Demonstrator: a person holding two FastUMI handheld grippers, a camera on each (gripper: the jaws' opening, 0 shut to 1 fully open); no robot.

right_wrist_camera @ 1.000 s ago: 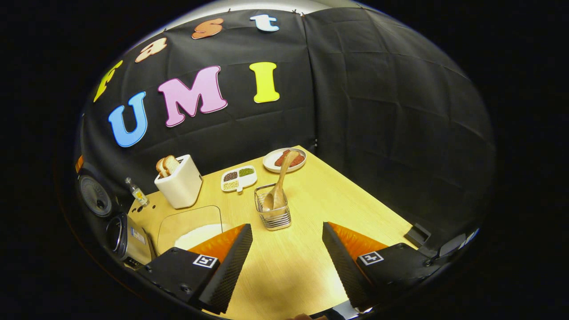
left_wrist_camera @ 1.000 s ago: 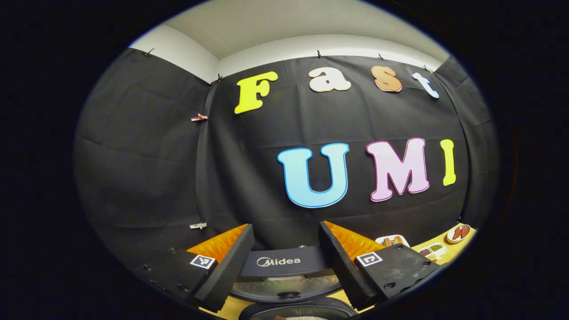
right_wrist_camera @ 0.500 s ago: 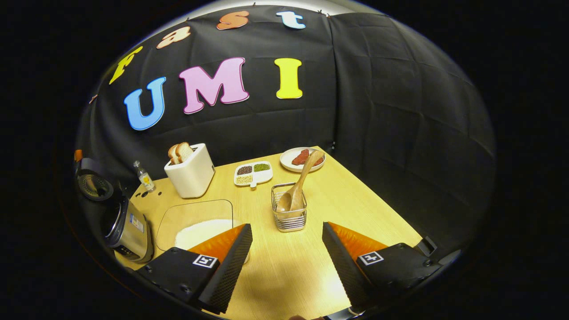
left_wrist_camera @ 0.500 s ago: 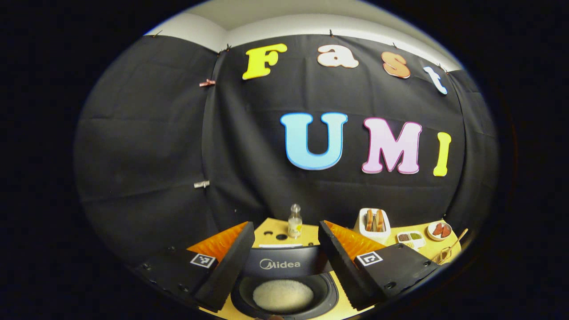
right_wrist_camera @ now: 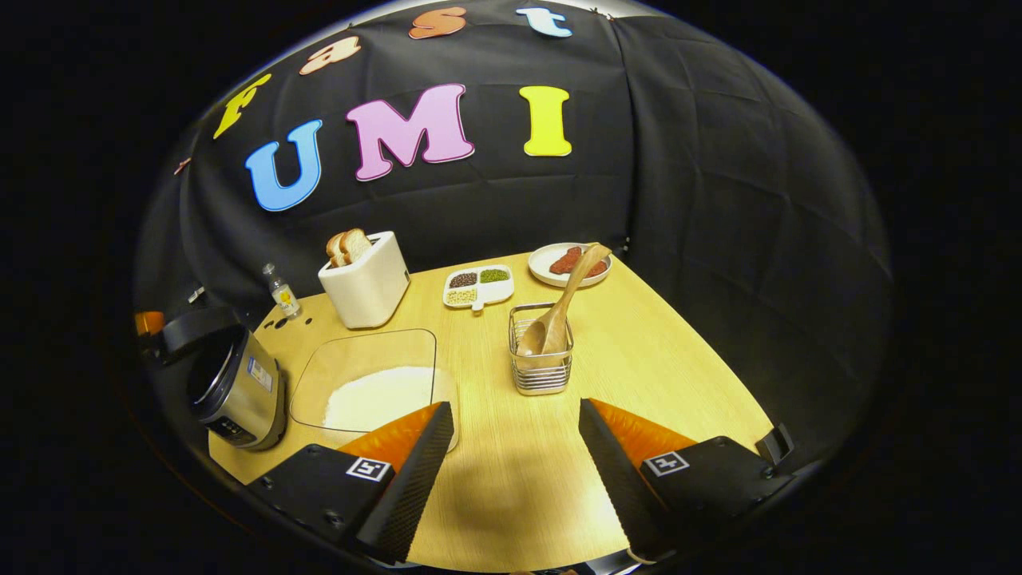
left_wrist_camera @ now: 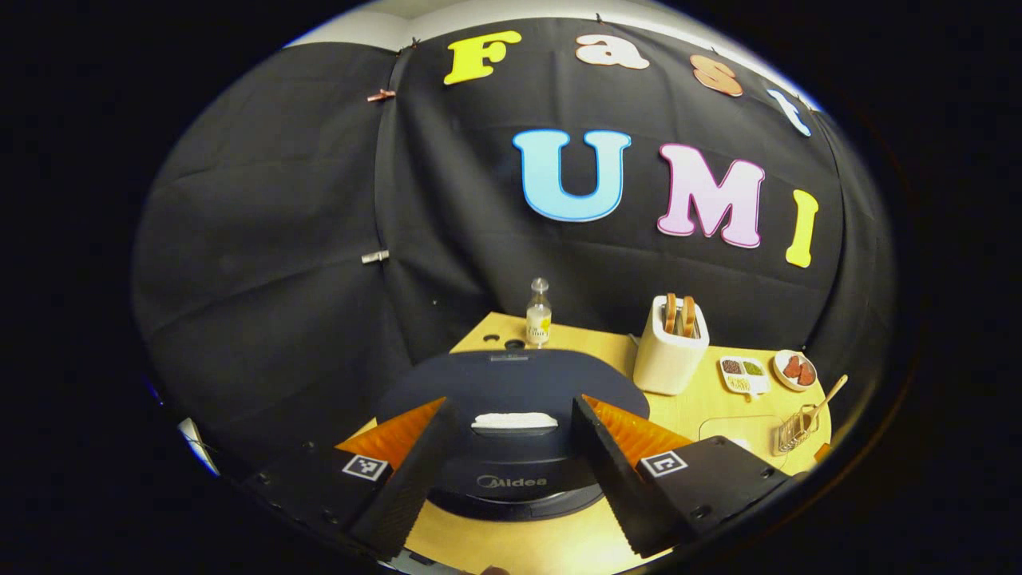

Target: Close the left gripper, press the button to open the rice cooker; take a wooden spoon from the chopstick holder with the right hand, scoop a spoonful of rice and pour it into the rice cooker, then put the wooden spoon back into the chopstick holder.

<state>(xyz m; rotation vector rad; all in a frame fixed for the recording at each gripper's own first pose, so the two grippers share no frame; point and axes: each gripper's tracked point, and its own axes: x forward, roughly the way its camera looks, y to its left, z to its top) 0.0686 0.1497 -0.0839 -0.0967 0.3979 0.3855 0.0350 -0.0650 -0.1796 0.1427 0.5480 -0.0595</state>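
Resting wooden spoon (right_wrist_camera: 559,307) in chopstick holder (right_wrist_camera: 543,369)

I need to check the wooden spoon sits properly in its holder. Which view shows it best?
The right gripper view: the wooden spoon leans in the chopstick holder, large and central. The left gripper view shows it tiny, near the edge.

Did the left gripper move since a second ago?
Yes. The left gripper tilted downward and pulled back: the rice cooker and table now show whole against the wall.
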